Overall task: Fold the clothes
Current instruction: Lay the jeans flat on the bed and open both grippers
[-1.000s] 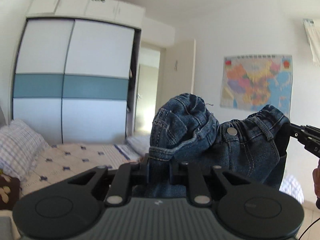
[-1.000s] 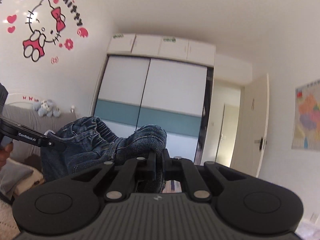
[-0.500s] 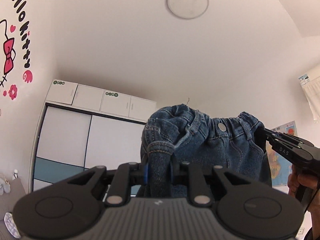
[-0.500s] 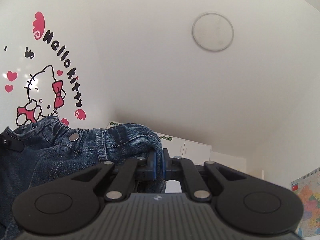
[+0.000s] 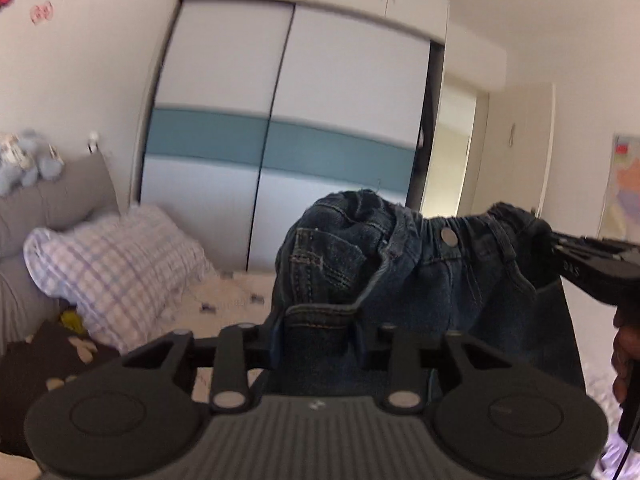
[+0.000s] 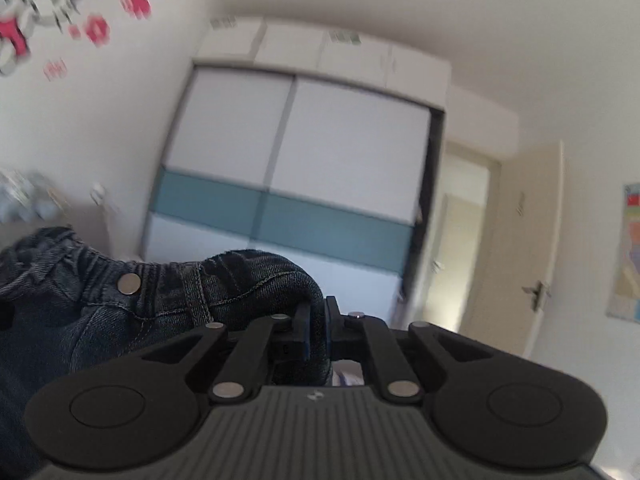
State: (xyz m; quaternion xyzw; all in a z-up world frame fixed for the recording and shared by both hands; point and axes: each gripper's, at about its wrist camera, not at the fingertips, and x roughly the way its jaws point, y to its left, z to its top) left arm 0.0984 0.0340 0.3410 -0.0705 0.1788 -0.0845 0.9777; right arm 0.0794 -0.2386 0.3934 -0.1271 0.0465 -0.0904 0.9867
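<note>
One pair of dark denim jeans (image 5: 404, 276), with one metal button (image 5: 447, 236) at the waistband. Two grippers: left gripper (image 5: 320, 344), right gripper (image 6: 316, 332). One checked pillow (image 5: 116, 268), one sliding-door wardrobe (image 5: 280, 140), one wall map (image 5: 624, 188), one plush toy (image 5: 24, 160).

Dark blue jeans (image 5: 420, 276) with pale stitching and a silver button at centre. Behind, a white wardrobe (image 5: 288, 128) crossed by a teal band. Lower left, a white pillow (image 5: 116, 264) checked in lilac. Upper left, pink wall stickers (image 6: 96, 28).
</note>
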